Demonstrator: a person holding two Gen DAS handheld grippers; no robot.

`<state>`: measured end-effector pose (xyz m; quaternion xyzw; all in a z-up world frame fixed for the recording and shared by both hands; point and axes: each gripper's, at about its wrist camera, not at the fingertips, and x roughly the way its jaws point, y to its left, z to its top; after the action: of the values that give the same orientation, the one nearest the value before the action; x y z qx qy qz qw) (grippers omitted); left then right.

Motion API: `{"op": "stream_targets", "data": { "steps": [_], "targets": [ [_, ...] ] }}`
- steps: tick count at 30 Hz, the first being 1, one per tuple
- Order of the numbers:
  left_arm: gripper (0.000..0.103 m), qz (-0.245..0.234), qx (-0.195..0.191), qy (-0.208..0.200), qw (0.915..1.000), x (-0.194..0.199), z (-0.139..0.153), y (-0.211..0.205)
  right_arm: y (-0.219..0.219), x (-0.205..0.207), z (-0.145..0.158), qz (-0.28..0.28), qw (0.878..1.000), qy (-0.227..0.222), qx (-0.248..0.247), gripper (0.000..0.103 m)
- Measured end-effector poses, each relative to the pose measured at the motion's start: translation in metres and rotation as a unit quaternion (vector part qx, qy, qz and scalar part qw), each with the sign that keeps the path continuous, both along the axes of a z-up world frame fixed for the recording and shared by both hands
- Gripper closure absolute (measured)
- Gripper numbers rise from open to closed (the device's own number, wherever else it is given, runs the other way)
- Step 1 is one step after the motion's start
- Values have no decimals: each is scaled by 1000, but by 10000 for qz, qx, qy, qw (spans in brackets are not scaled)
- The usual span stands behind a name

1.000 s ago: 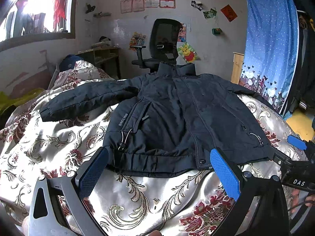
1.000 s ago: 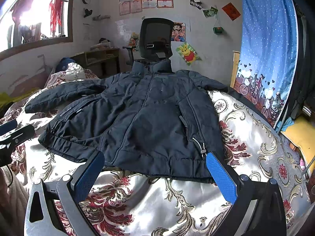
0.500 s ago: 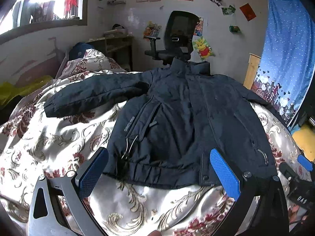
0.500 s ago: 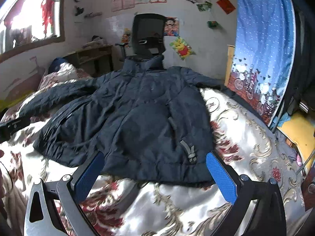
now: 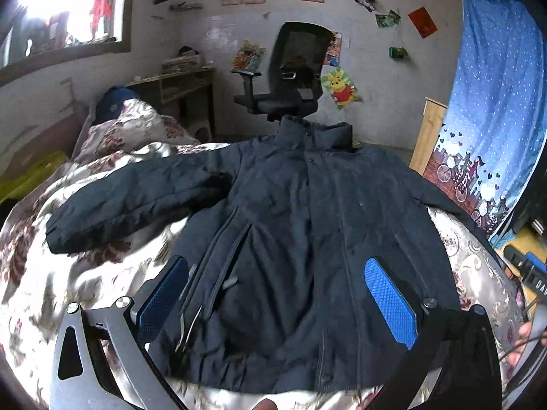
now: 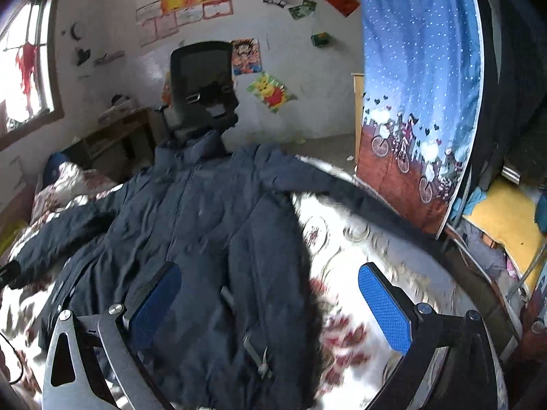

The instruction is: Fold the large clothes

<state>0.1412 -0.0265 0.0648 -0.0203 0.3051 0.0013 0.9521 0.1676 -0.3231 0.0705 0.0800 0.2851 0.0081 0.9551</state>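
Observation:
A dark navy padded jacket (image 5: pixel 301 239) lies face up and spread out on the bed, collar at the far end, both sleeves stretched outward; it also shows in the right wrist view (image 6: pixel 205 239). My left gripper (image 5: pixel 277 290) is open and empty, hovering over the jacket's lower front. My right gripper (image 6: pixel 270 300) is open and empty over the jacket's right hem side, its right finger above the bedspread. The right sleeve (image 6: pixel 342 191) runs toward the curtain.
A floral satin bedspread (image 5: pixel 68 273) covers the bed. A black office chair (image 5: pixel 294 75) stands past the collar. A blue curtain (image 6: pixel 420 85) hangs at the right. A wooden desk (image 5: pixel 177 85) sits by the far wall. Yellow cloth (image 6: pixel 499 218) lies at the right.
Both grippers have moved forward over the jacket, which now fills more of each view. The right gripper has also swung rightward. Both stay open.

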Motion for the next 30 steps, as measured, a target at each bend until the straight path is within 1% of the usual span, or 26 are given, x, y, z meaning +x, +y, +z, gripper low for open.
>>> {"op": "stream_targets", "data": {
  "steps": [3, 6, 9, 11, 14, 16, 17, 18, 19, 20, 21, 23, 26, 29, 30],
  "targets": [
    [2, -115, 124, 67, 9998, 32, -3, -11, -20, 29, -4, -70, 9985, 256, 475, 0],
    [2, -242, 165, 133, 9995, 60, -8, -22, -45, 51, -13, -510, 9942, 395, 859, 0],
    [2, -402, 108, 233, 9989, 95, -16, -36, -76, 72, -24, -996, 9843, 556, 1344, 0],
    [2, -482, 57, 327, 9983, 116, -22, -46, -95, 85, -33, -1167, 9750, 681, 1761, 0],
    [2, -609, -42, 426, 9972, 152, -32, -64, -127, 108, -52, -1381, 9542, 811, 2525, 0],
    [2, -653, -95, 492, 9966, 176, -40, -77, -146, 117, -64, -1635, 9352, 857, 3020, 0],
    [2, -690, -167, 530, 9961, 192, -45, -86, -156, 122, -72, -1795, 9229, 872, 3293, 2],
    [2, -724, -219, 544, 9957, 201, -49, -91, -166, 126, -80, -1954, 9080, 892, 3597, 5],
    [2, -772, -292, 555, 9950, 215, -55, -101, -174, 130, -86, -2074, 8963, 907, 3814, 7],
    [2, -795, -335, 568, 9947, 225, -57, -106, -184, 132, -93, -2257, 8807, 895, 4066, 16],
    [2, -827, -397, 566, 9942, 237, -62, -115, -191, 132, -97, -2447, 8691, 846, 4215, 29],
    [2, -897, -522, 565, 9930, 258, -70, -130, -204, 137, -102, -2738, 8546, 842, 4331, 35],
    [2, -917, -674, 612, 9916, 285, -82, -152, -218, 141, -105, -2999, 8398, 897, 4435, 35],
    [2, -880, -787, 797, 9898, 310, -97, -175, -229, 145, -111, -3204, 8263, 1007, 4521, 35],
    [2, -878, -853, 864, 9887, 318, -103, -182, -233, 147, -113, -3254, 8242, 1057, 4513, 35]
  ]
}}
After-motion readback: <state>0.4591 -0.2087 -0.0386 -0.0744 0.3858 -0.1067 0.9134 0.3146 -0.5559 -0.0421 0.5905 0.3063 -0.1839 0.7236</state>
